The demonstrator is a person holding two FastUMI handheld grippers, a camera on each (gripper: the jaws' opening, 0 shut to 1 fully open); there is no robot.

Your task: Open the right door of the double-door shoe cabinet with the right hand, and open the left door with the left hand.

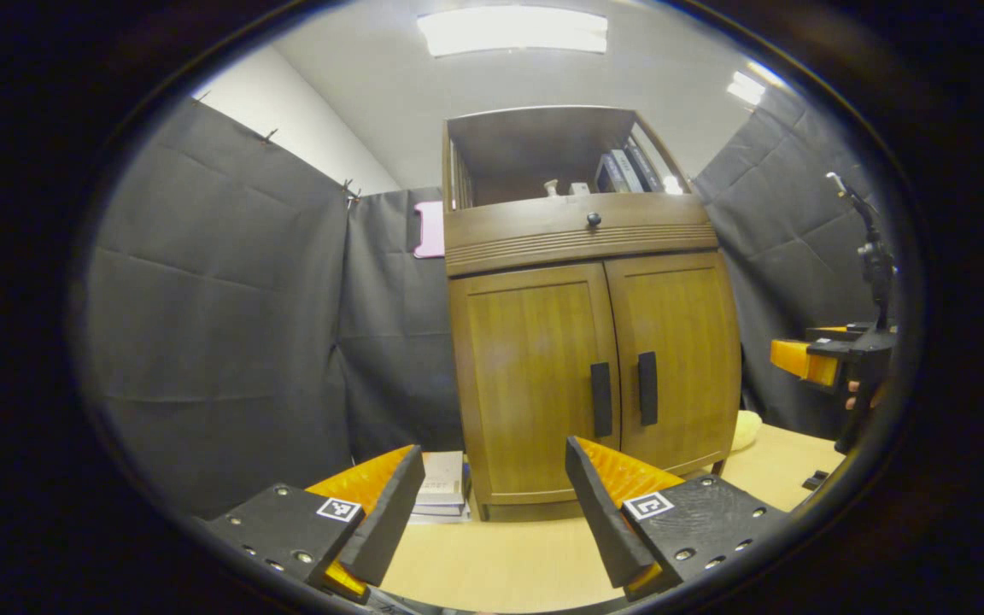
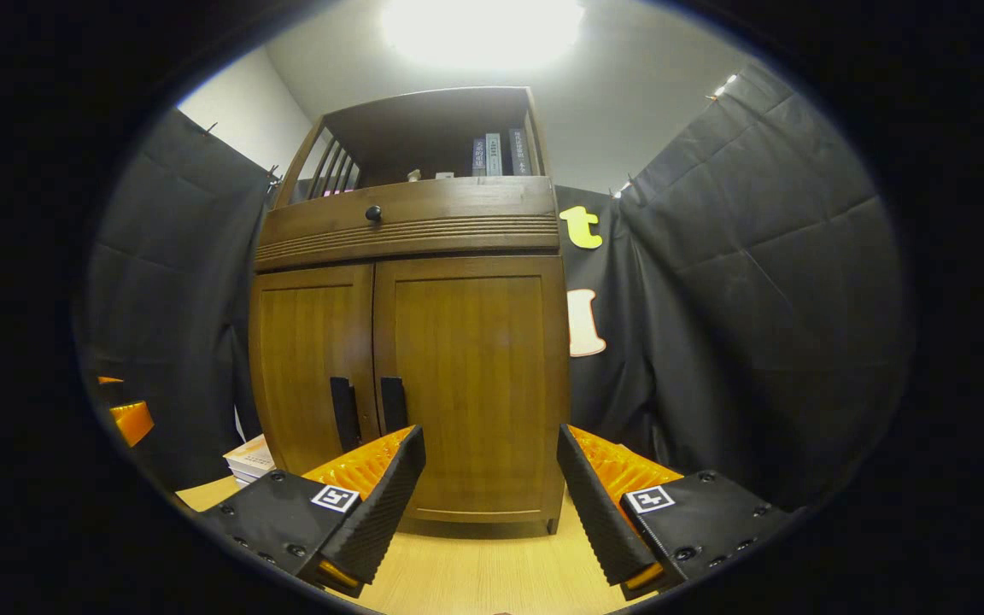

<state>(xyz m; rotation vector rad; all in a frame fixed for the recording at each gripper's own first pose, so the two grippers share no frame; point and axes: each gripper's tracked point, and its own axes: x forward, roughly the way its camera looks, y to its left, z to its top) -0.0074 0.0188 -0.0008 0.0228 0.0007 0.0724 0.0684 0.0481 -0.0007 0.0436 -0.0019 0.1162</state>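
Observation:
A brown wooden shoe cabinet [image 1: 586, 256] [image 2: 407, 239] stands on a light wooden table, both doors closed. The left door [image 1: 530, 376] [image 2: 308, 359] and right door [image 1: 680, 350] [image 2: 475, 376] each carry a dark vertical handle [image 1: 600, 399] [image 1: 647, 389] [image 2: 342, 413] [image 2: 393, 403] at the middle seam. My left gripper [image 1: 492, 465] is open, short of the cabinet, in front of the left door. My right gripper [image 2: 490, 444] is open, nothing between its fingers, in front of the right door. In the left gripper view, the right gripper [image 1: 808, 359] appears far right, held by a hand.
A stack of books [image 1: 443, 487] [image 2: 248, 459] lies on the table [image 1: 500, 555] left of the cabinet. A pale yellow object [image 1: 746, 430] sits at its right. Books [image 1: 624, 171] stand on the open top shelf above a drawer with a round knob [image 1: 594, 219]. Black cloth walls surround.

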